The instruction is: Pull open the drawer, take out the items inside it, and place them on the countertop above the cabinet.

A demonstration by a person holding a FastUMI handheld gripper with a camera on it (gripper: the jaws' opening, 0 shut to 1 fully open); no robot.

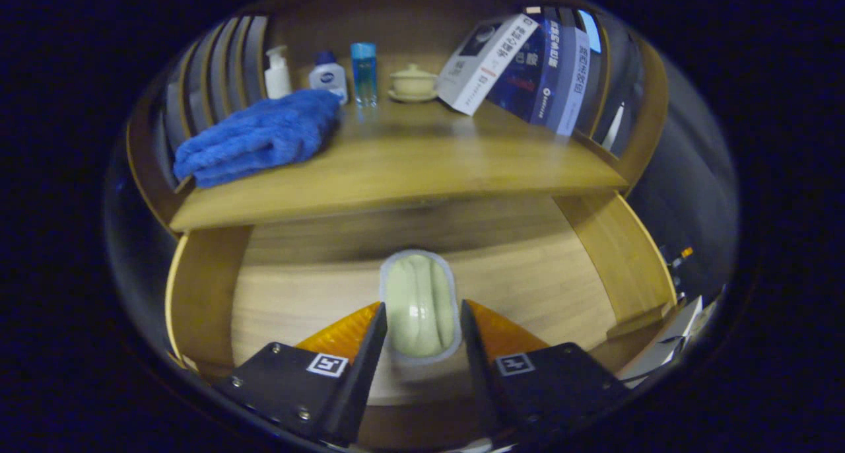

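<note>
The wooden drawer (528, 288) stands pulled open below the countertop (429, 166). A pale green oblong item with a grey rim (420, 288) lies lengthwise on the drawer floor. My gripper (422, 305) reaches down into the drawer, and its two fingers close in on the item's near half, one on each long side, touching it. The item's far half sticks out beyond the fingertips towards the drawer's back.
On the countertop lie a folded blue towel (257, 139), a white pump bottle (277, 73), a white bottle with a blue cap (329, 76), a clear blue bottle (364, 73), a cream lidded cup (413, 83) and leaning books (528, 63). Drawer side walls (620, 255) flank the gripper.
</note>
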